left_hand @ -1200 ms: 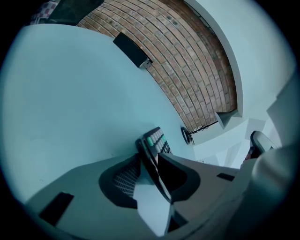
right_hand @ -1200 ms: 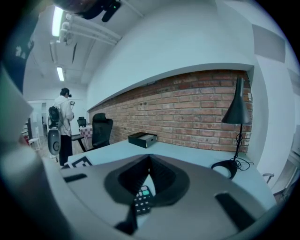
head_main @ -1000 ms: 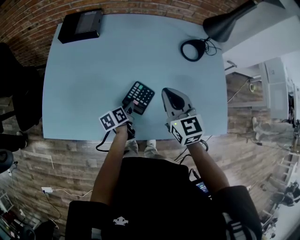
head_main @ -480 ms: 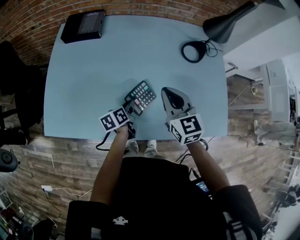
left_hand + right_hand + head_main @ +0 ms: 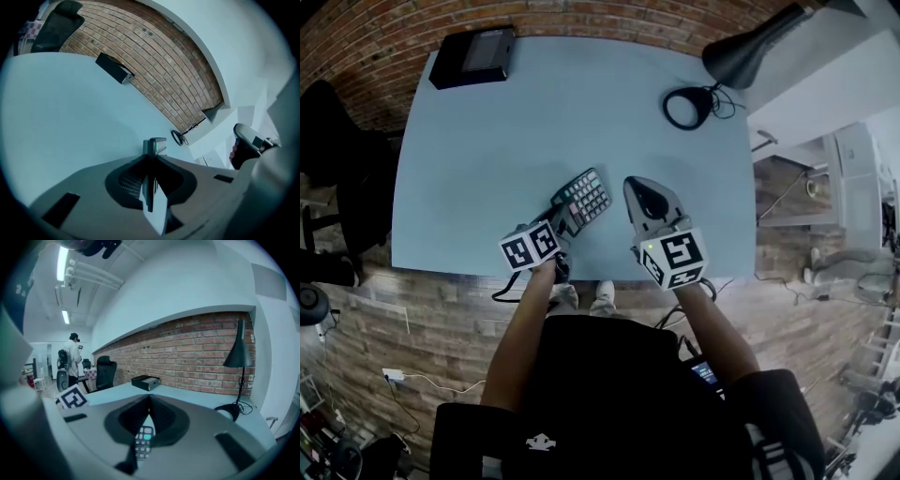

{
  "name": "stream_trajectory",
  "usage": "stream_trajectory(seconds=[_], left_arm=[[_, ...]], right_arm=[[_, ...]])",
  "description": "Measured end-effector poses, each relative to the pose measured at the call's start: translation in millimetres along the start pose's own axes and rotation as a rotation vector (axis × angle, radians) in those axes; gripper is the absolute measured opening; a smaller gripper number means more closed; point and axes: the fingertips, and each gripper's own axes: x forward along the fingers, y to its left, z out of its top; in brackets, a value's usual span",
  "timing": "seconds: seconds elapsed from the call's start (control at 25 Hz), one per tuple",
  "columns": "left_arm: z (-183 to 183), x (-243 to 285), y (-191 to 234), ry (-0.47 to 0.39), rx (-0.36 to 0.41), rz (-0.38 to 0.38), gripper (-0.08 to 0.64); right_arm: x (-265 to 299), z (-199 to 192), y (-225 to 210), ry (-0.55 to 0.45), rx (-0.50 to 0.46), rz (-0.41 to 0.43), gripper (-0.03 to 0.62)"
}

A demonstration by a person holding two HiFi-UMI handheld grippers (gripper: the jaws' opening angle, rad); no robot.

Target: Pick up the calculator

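Grey jaws of the left gripper have just been closing and now press on the calculator, which sits edge-on between them, so they stand only a narrow way apart. In the head view the left gripper's marker cube is near the table's front edge, and the calculator sticks out from it towards 1 o'clock. The calculator is dark with rows of pale keys and one green key. It is held tilted, its key face turned towards the right gripper. I cannot tell whether its far edge touches the pale blue table. The right gripper's jaw tips meet and hold nothing. It hovers just beside the calculator, at 3 o'clock from it. A black box lies at the table's 11 o'clock corner, and what is in it cannot be made out. A black lamp stands at 1 o'clock.
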Motion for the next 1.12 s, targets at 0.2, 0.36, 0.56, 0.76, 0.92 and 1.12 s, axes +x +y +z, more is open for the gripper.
stream_trajectory(seconds=[0.2,0.36,0.56,0.76,0.92,1.12], left_arm=[[7,-11,-14,-0.030,0.070,-0.006,0.060],[16,-25,-27,-0.070,0.084,-0.025,0.060],[28,-39,-54,-0.116,0.159,-0.043,0.060],[35,-54,-72,-0.157,0.258,-0.024,0.060],[43,-66,-93,-0.205,0.299,-0.032,0.060],[50,-82,-112,-0.277,0.326,-0.035,0.060]], right_arm=[[-3,1,0,-0.016,0.002,0.012,0.005],[-5,3,5,-0.031,0.006,0.026,0.005],[-9,5,6,-0.046,0.012,0.041,0.005],[-14,8,8,-0.063,0.011,0.057,0.005],[-19,10,9,-0.072,0.007,0.073,0.005],[-26,10,12,-0.078,0.000,0.091,0.005]])
